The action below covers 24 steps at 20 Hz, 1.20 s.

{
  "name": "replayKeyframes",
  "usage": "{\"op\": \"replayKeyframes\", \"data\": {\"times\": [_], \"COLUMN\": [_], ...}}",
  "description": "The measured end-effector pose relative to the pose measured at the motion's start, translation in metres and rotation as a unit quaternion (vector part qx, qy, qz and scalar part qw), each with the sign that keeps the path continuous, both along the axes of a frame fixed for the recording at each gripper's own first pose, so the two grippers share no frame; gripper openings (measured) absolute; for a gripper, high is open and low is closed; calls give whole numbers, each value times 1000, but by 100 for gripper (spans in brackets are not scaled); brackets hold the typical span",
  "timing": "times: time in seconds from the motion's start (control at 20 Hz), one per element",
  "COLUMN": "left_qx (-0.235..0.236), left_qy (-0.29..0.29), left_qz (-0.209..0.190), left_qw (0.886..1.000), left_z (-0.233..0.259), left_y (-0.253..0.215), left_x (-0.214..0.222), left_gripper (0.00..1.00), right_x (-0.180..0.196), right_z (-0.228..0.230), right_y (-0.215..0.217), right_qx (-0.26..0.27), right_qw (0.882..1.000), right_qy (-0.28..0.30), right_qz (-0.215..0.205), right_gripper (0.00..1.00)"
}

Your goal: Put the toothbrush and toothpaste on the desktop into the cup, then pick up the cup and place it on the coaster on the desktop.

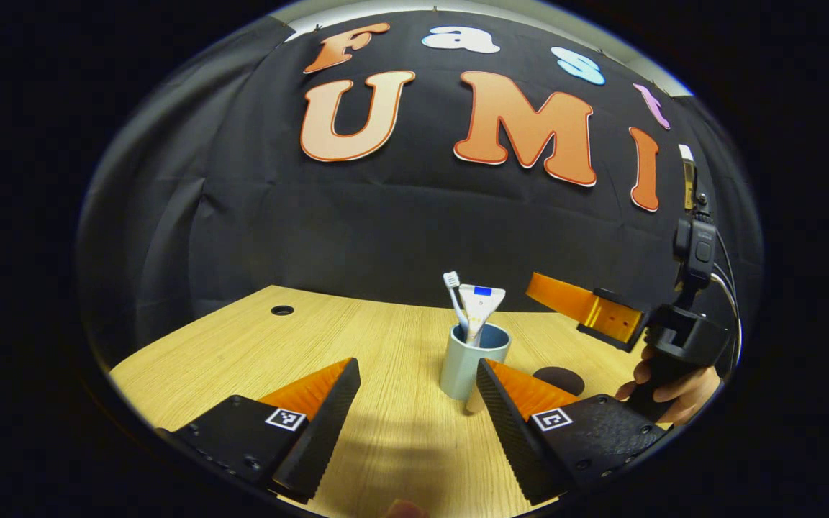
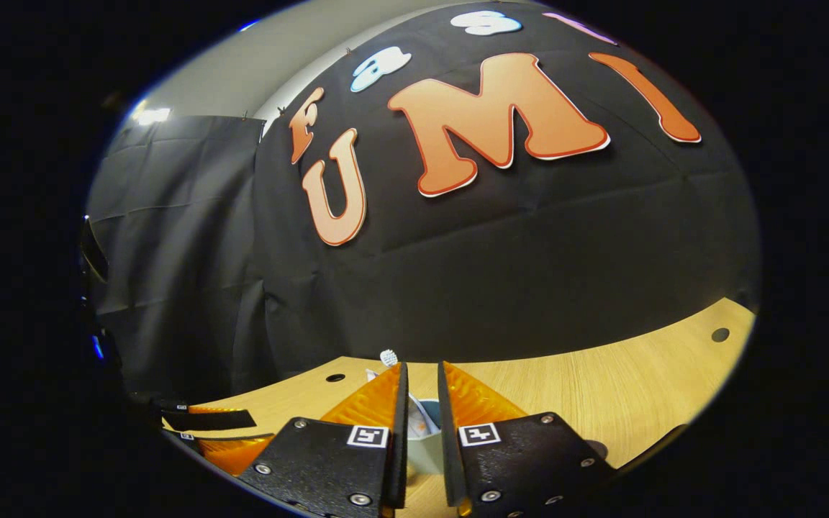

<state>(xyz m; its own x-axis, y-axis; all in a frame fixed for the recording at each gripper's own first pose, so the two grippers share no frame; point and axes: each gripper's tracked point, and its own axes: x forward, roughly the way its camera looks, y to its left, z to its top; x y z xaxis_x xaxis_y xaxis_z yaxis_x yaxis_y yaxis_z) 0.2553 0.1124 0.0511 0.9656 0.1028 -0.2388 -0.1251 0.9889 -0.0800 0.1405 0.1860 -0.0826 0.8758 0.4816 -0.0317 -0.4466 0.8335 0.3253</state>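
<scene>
Cup loaded, coaster waiting.
The cup (image 1: 473, 360) looks light, rigid and slick; grip mid-wall. Left gripper (image 1: 418, 392) gapes before it; right gripper (image 2: 422, 403) is narrowed; coaster (image 1: 560, 379) is just beside the cup.

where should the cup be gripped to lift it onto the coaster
Grip the cup around its lower wall, coming in level from the side. The toothbrush and toothpaste stand up out of its mouth, so a grasp from above would likely knock them. The left gripper is open and faces it; the coaster lies just beside it.
</scene>
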Motion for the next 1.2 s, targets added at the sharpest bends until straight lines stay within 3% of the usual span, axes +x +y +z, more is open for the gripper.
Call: {"op": "replayKeyframes", "data": {"times": [0.15, 0.4, 0.6, 0.75, 0.95, 1.2], "left_qx": [21, 24, 32, 34, 94, 86], "left_qy": [5, 17, 48, 90, 162, 242], "left_qz": [-2, -22, -45, -70, -96, -117], "left_qw": [1000, 999, 997, 993, 977, 959], "left_z": [10, 30, 42, 39, 21, -8], "left_y": [-5, -18, -30, -46, -56, -66], "left_x": [2, 10, 26, 39, 47, 63], "left_gripper": [97, 98, 98, 97, 97, 96], "right_x": [-20, -55, -81, -98, -119, -127], "right_z": [11, 58, 89, 103, 115, 119], "right_y": [-19, -42, -71, -92, -130, -176], "right_qx": [-23, -40, -55, -62, -60, -66], "right_qw": [1000, 998, 995, 994, 993, 992], "right_qy": [-1, -47, -78, -89, -89, -85], "right_qz": [-3, -2, -18, -21, -39, -69], "right_gripper": [34, 70, 86, 89, 91, 90]}}
